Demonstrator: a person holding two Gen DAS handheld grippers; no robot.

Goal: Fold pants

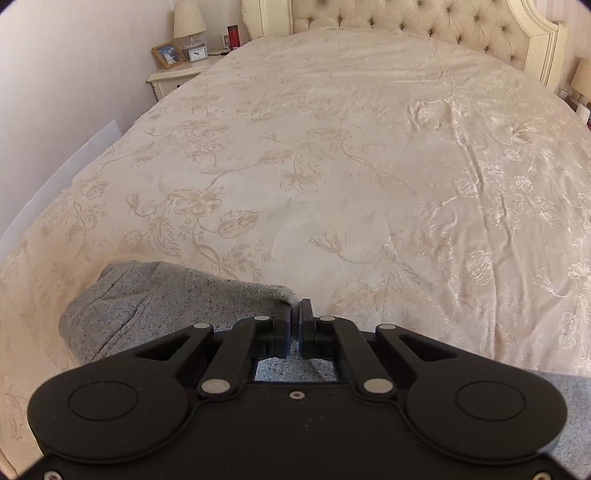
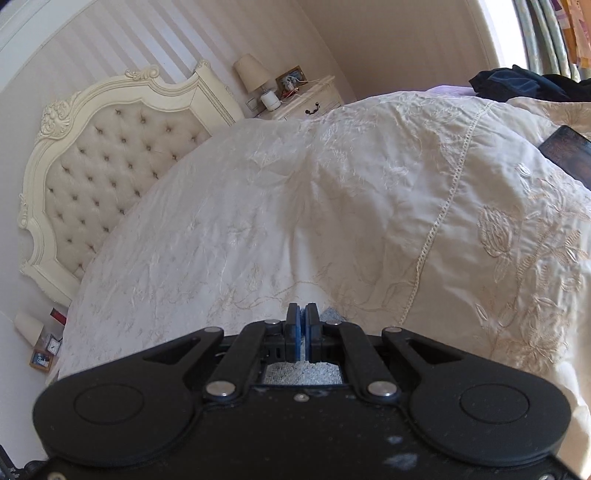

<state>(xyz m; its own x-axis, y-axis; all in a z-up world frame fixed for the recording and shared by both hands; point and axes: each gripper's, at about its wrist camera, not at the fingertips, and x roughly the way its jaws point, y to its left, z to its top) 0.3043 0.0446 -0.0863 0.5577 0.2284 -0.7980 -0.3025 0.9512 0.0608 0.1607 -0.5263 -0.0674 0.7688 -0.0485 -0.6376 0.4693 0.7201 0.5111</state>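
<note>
The grey speckled pants (image 1: 155,306) lie bunched on the cream floral bedspread (image 1: 332,166) at the near edge of the bed. My left gripper (image 1: 297,312) is shut on an edge of the pants fabric, which runs off to its left and under it. In the right wrist view my right gripper (image 2: 303,317) is shut on the same grey fabric; a small tip (image 2: 332,315) shows just right of the fingers and more (image 2: 303,373) shows through the frame below. Most of the pants are hidden under both grippers.
A tufted cream headboard (image 1: 424,26) stands at the far end. Nightstands with lamps (image 1: 188,22) (image 2: 251,74) flank it. Dark clothes (image 2: 524,85) and a dark flat object (image 2: 569,155) lie at the bed's right side. A pillow (image 2: 517,240) sits to my right.
</note>
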